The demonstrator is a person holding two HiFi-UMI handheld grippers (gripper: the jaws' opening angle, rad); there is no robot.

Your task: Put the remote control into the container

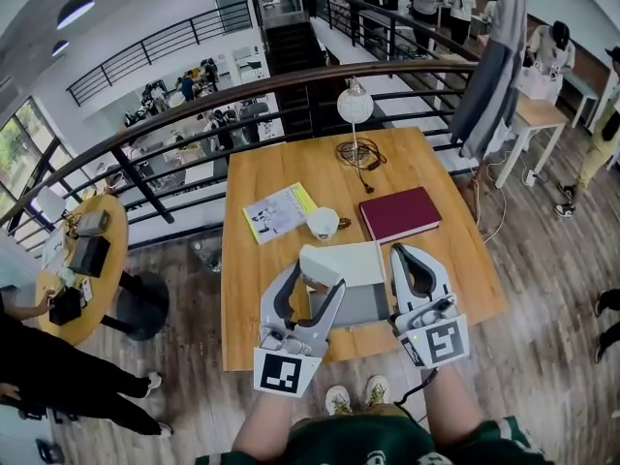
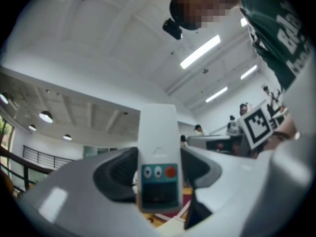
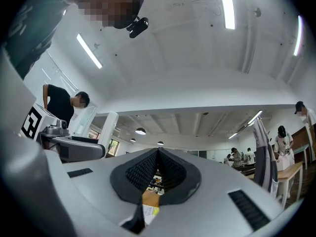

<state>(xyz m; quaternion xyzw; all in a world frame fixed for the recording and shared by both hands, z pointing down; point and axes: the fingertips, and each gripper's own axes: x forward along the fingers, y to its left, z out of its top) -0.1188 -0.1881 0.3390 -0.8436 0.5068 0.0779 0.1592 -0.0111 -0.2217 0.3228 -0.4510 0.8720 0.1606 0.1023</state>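
The remote control [image 2: 158, 147] is white with a teal button panel. It stands on end between the jaws of my left gripper [image 2: 159, 168], which is shut on it and tilted up toward the ceiling. In the head view my left gripper [image 1: 318, 277] hangs over the near left corner of the grey container [image 1: 360, 304], which has a white lid [image 1: 351, 263] along its far side. My right gripper [image 1: 400, 255] hovers at the container's right edge. Its jaws meet with nothing between them [image 3: 158, 152]. The right gripper view also catches the raised remote [image 3: 106, 127].
On the wooden table [image 1: 262, 303] behind the container lie a yellow-and-white booklet [image 1: 279, 211], a white cup [image 1: 323, 223] and a maroon book [image 1: 400, 213]. A lamp with coiled cable [image 1: 356, 151] stands at the far edge. A railing runs behind the table.
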